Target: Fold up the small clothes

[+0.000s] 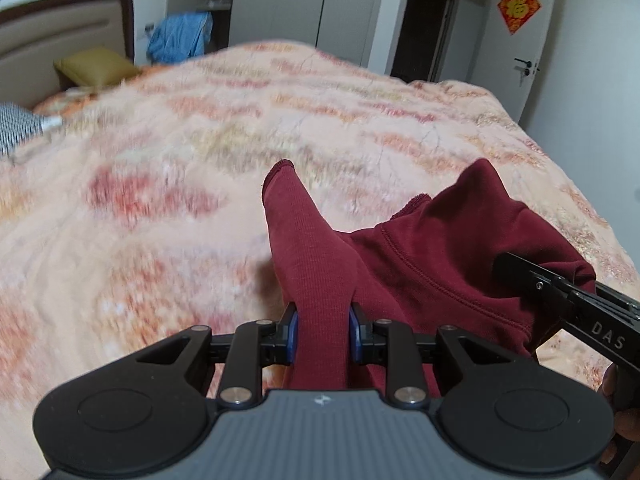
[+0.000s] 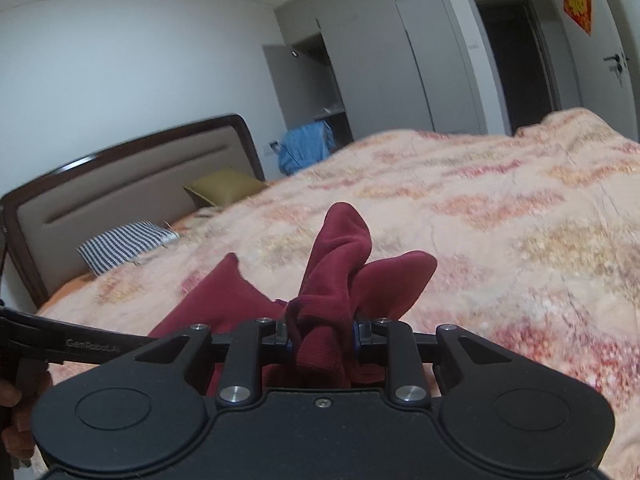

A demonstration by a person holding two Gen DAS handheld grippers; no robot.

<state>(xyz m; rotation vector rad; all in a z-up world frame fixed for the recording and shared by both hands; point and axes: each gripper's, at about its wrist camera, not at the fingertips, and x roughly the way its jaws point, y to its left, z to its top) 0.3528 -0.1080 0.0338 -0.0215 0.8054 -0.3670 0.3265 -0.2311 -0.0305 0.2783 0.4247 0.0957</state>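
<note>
Jaws of both grippers, left (image 1: 322, 334) and right (image 2: 322, 334), clamp the maroon garment (image 1: 440, 248) above the bed (image 1: 200, 184); bunched cloth could slip out, spoiling the fold.

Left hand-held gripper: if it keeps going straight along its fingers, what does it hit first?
The left hand-held gripper is shut on the maroon garment, whose cuff sticks out ahead. Beyond that, the line runs down into the orange patterned blanket; nothing else lies between. Depth is unclear in the blurred fisheye view.
</note>
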